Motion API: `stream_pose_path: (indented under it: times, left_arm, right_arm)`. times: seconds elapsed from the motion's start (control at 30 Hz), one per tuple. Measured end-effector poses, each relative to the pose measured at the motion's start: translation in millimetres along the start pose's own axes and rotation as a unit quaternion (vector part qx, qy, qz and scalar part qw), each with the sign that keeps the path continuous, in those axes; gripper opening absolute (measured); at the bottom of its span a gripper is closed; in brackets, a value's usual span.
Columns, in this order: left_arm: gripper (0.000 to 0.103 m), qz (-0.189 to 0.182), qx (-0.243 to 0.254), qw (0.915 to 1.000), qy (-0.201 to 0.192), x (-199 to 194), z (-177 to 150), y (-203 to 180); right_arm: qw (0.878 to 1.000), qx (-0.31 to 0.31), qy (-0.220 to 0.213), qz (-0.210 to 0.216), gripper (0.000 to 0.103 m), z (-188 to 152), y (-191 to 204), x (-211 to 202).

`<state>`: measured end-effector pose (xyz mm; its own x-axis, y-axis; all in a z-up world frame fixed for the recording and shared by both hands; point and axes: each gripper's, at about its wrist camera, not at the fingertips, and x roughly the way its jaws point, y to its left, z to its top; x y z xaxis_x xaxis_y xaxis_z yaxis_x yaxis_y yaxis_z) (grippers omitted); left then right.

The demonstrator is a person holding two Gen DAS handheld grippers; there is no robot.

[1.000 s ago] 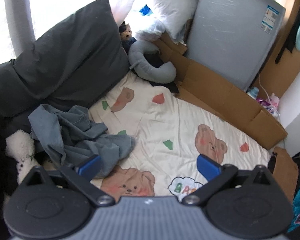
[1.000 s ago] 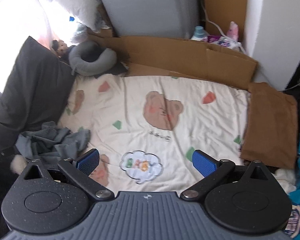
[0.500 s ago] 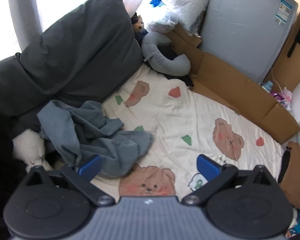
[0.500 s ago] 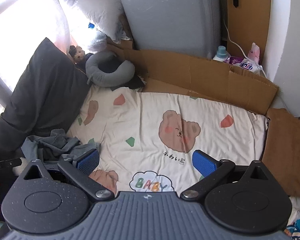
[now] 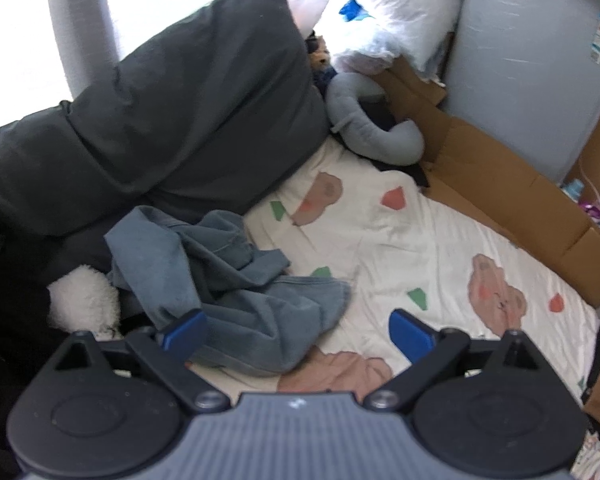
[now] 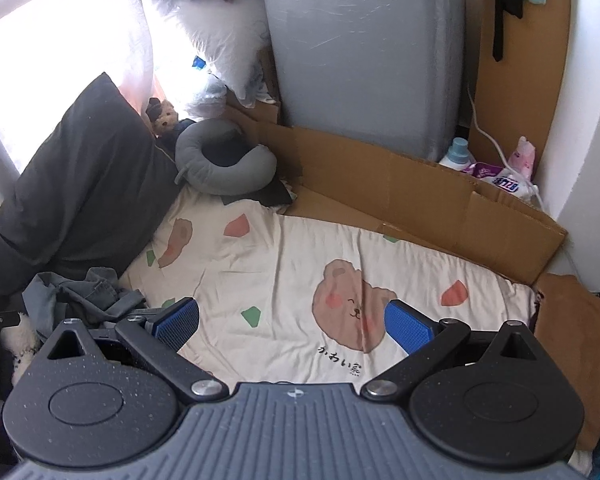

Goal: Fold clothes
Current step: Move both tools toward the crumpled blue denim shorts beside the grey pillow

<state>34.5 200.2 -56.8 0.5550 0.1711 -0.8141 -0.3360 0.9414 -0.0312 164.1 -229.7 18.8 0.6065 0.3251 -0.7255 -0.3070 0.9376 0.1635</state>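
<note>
At 9 o'clock on the bear-print sheet [image 5: 400, 240], blue garment [image 5: 236, 292] lies crumpled against the dark pillow [image 5: 172, 120]. Left gripper [image 5: 296, 334] over it, jaws wide, empty; right gripper [image 6: 292, 322] likewise open. Advice: pinch one hem edge, not the bunched centre.

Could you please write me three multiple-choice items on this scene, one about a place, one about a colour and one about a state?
1. Where does the crumpled garment lie?
A. on the cardboard
B. on the bear sheet by the dark pillow
C. on the neck pillow

2. What colour are the gripper pads?
A. blue
B. red
C. green

3. How is the left gripper?
A. shut on the garment
B. shut on nothing
C. open, holding nothing

Key: 1 B, the heap sits at the sheet's edge below the pillow; 2 A, both views show blue pads; 3 C, the fingers stand wide apart over the garment.
</note>
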Motion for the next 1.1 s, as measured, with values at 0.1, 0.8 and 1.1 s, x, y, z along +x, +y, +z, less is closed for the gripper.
stream_pose_path:
  times: [0.1,0.8,1.1]
  left_arm:
    - [0.099,0.011,-0.009,0.9999,-0.003,6,1,11]
    - [0.099,0.081,-0.041,0.9959,-0.009,71,1,81]
    - [0.101,0.107,-0.059,0.9925,-0.012,112,-12,103]
  right_arm:
    - [1.0,0.0,0.003,0.006,0.102,0,2,12]
    - [0.994,-0.031,0.001,0.109,0.102,15,23,92]
    - [0.989,-0.067,0.013,0.134,0.101,7,35,133]
